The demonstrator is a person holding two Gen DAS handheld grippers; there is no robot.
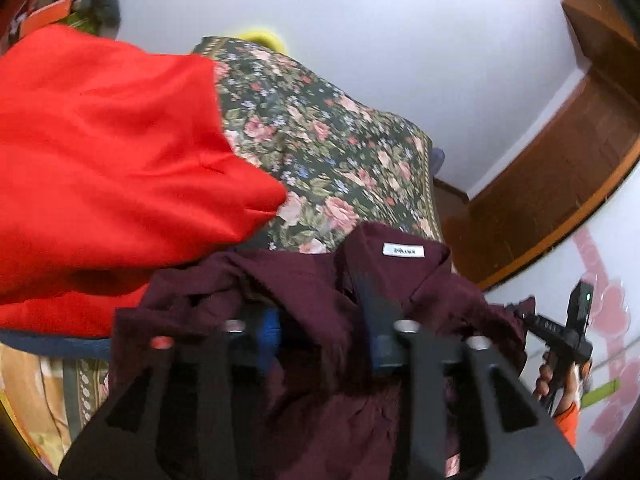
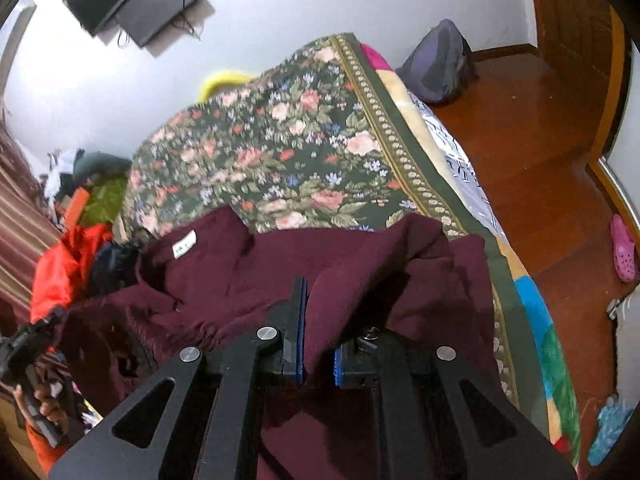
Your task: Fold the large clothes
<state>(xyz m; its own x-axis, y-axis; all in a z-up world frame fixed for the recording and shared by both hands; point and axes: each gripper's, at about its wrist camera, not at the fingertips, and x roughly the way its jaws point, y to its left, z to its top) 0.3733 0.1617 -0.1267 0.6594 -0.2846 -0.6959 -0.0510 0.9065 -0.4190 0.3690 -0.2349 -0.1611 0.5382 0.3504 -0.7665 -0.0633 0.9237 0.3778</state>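
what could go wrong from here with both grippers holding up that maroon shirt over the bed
1. The maroon shirt is bunched between the left gripper and the right gripper, so laying it down may trap creases.
2. The red garment lies close on the floral bedspread; the shirt could land on it.
3. The right gripper seems to hold only a fold of cloth, which might slip.

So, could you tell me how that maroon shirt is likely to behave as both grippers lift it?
The maroon shirt will probably sag: it already drapes in loose folds around the right gripper and the left gripper. Its woven texture looks grippy, so slipping seems unlikely. The free hem may drag across the floral bedspread.
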